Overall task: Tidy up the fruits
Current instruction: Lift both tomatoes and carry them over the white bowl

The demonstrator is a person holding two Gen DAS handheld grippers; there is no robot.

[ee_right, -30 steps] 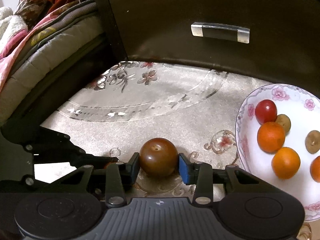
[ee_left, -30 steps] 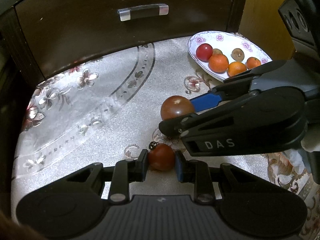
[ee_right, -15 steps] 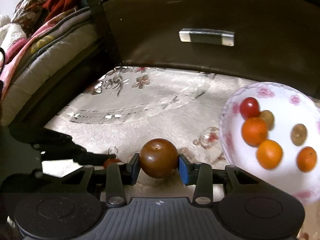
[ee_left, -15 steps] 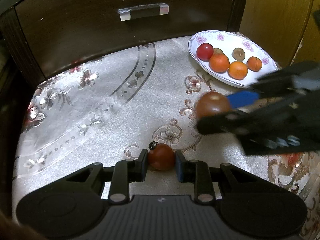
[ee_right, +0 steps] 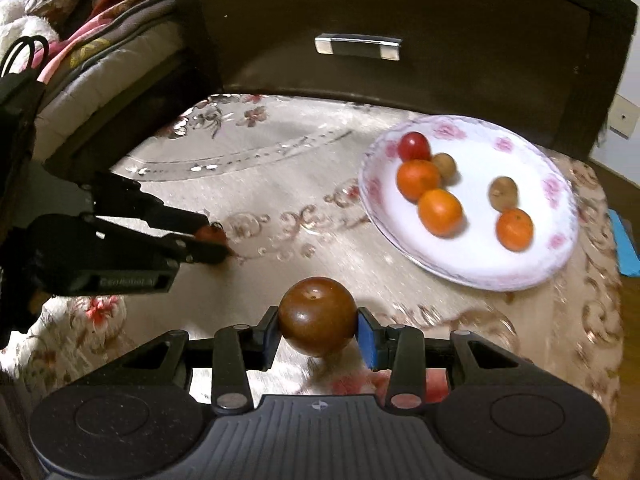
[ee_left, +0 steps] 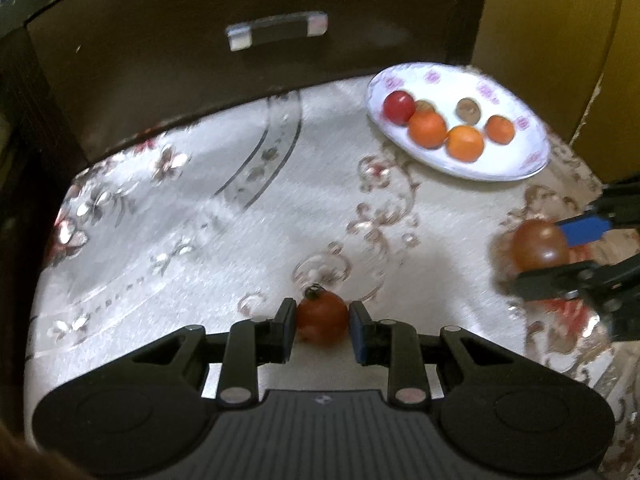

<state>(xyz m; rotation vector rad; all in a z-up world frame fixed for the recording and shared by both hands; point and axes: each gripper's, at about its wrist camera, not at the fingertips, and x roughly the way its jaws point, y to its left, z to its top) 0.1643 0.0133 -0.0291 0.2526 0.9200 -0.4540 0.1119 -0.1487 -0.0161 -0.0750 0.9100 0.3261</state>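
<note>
The right claw (ee_right: 318,334) is clenched on a dark brown tomato (ee_right: 317,315), both pads pressed to its sides, and holds it raised off the desk (ee_right: 304,152), level and pointing toward the far dresser drawer (ee_right: 400,12). In the left wrist view this claw reaches in from the right edge, near side of the plate (ee_left: 520,164). The left claw (ee_left: 322,330) sits low at the near middle of the floral cloth, its jaws on either side of a small red tomato (ee_left: 322,317) that rests on the desk; whether the pads actually press it I cannot tell. The white flowered plate stands at the far right, carrying a red tomato (ee_right: 414,145), three oranges (ee_right: 440,212) and two small brown fruits (ee_right: 503,193).
</note>
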